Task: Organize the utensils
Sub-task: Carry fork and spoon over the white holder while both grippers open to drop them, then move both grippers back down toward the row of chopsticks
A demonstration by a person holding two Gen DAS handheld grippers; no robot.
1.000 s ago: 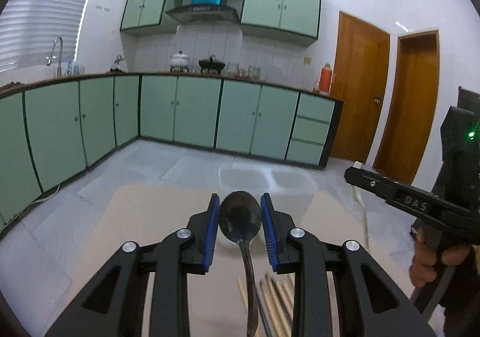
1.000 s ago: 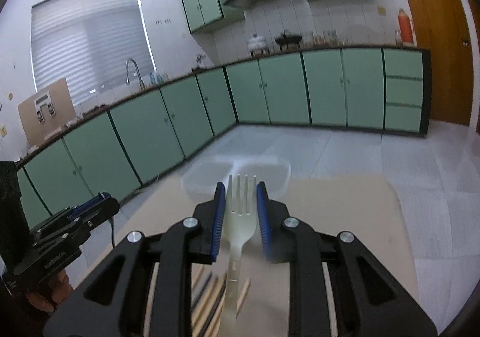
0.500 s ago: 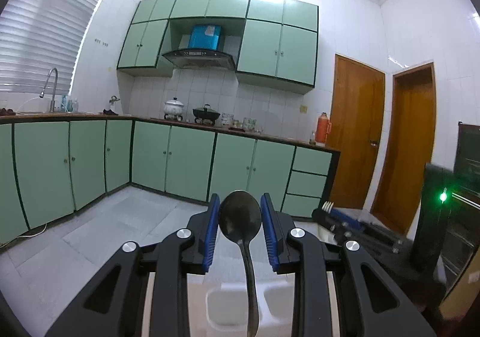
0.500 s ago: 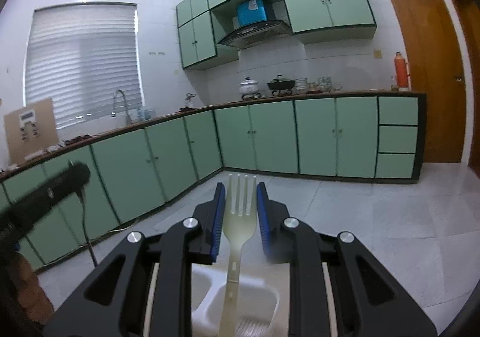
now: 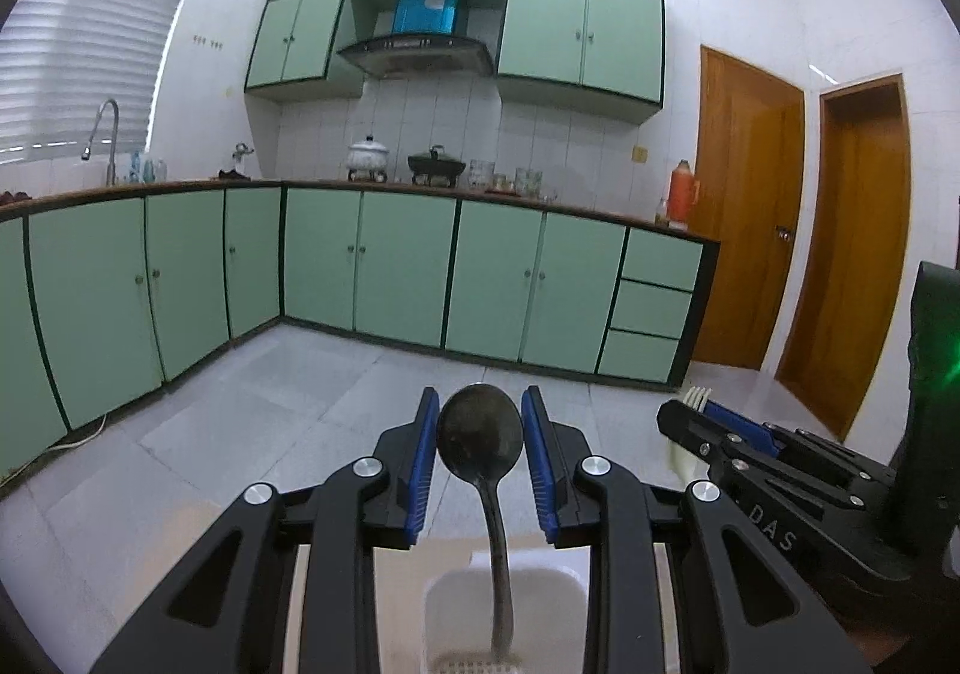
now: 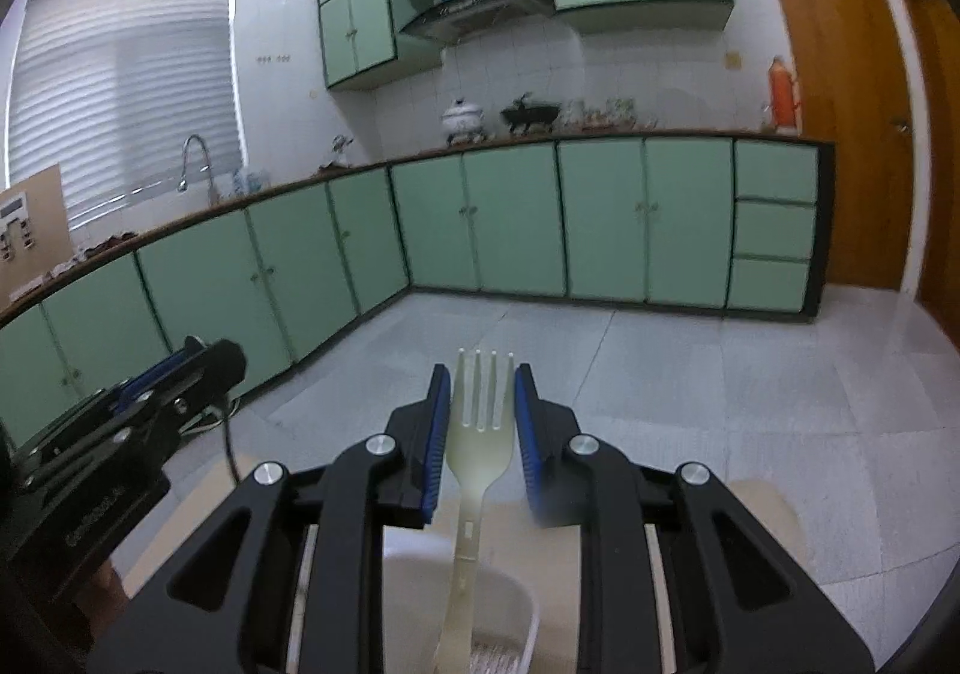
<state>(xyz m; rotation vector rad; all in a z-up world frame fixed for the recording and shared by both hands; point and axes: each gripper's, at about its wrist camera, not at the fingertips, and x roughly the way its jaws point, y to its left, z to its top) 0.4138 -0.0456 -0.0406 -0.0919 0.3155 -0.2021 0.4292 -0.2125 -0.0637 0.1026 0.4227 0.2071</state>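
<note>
Left wrist view: The left gripper (image 5: 480,437) grasps the spoon (image 5: 480,434). The bowl sits between the blue pads (image 5: 420,464), upright, touching both. The handle hangs down toward the white tray (image 5: 564,584) below the jaws. The right gripper (image 5: 720,434) appears at the right edge with fork tines at its tip. A second ago the view showed the tray ahead on the brown mat, with sticks lying under the jaws; now the tray lies directly beneath and the cabinets (image 5: 408,272) fill the view.

Right wrist view: The right gripper (image 6: 482,416) has the fork (image 6: 480,434) between its pads. The jaws are opening; a narrow gap shows at the right pad. The fork handle points down into the tray (image 6: 516,614). The left gripper (image 6: 180,374) shows at left. A second ago the tray lay ahead of the jaws; now it lies below them.
</note>
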